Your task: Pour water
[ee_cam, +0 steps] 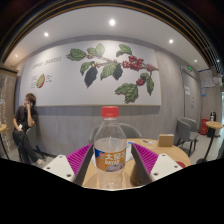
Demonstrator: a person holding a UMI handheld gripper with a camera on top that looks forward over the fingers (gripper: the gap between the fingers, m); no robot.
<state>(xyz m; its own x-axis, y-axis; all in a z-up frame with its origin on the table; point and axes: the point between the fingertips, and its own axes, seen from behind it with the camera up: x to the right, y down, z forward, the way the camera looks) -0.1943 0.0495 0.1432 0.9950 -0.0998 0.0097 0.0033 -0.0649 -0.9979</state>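
Note:
A clear plastic water bottle with a red cap and a blue and orange label stands upright between my fingers. My gripper is shut on it, with a pink pad pressing its left side and the other pad its right side at label height. The water level is near the shoulder. The bottle's base is hidden below the fingers. No cup or other vessel shows.
A round wooden table lies behind the bottle. A person sits at the far left. A dark chair stands at the right. A wall mural of leaves and red berries fills the back.

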